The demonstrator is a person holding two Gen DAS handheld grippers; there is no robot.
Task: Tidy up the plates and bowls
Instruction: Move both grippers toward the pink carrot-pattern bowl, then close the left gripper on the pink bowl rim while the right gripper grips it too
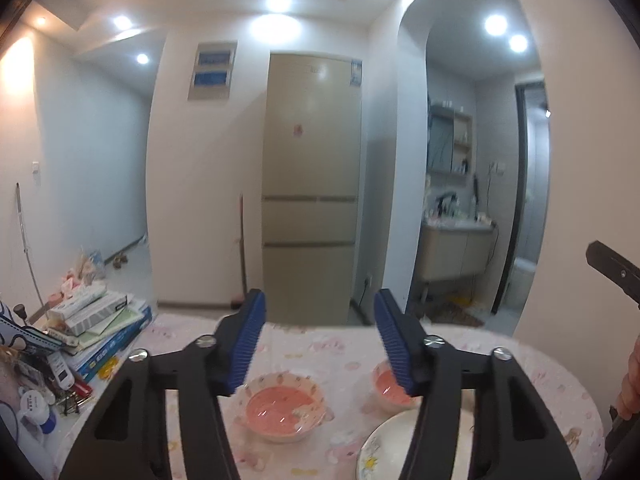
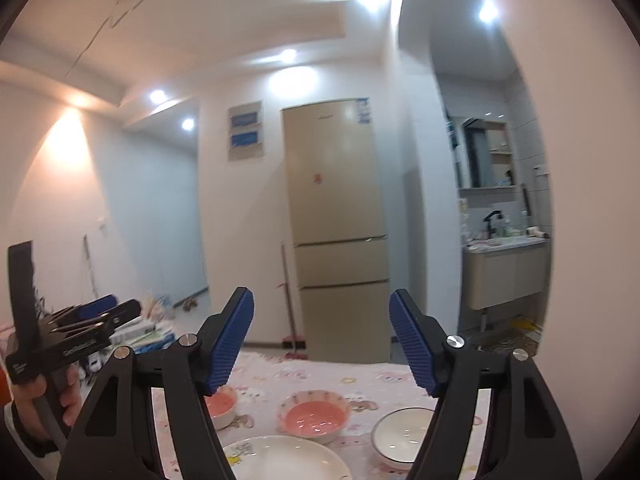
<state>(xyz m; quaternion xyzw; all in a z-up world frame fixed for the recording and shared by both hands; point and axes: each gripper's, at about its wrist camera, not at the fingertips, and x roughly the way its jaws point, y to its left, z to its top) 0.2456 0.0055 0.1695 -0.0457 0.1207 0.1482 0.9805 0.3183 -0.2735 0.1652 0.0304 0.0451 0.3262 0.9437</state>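
Beyond table's far edge: beige fridge (image 1: 312, 184), arched washroom doorway right. Pink-print table (image 2: 320, 372) carries white plate (image 2: 280, 456) at near edge, pink bowls (image 2: 314, 416) mid-table, white bowl (image 2: 400, 432) right. Left gripper (image 1: 320, 344), right gripper (image 2: 322, 344): jaws parted, nothing between.

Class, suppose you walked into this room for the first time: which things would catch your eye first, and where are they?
Probably the tall beige fridge against the far wall, dead ahead between the blue-padded fingers of the open, empty right gripper. Below it, on the pink patterned tablecloth, sit two pink-lined bowls, a white bowl to their right and a white plate nearest. A cluttered stack of books fills the table's left end.
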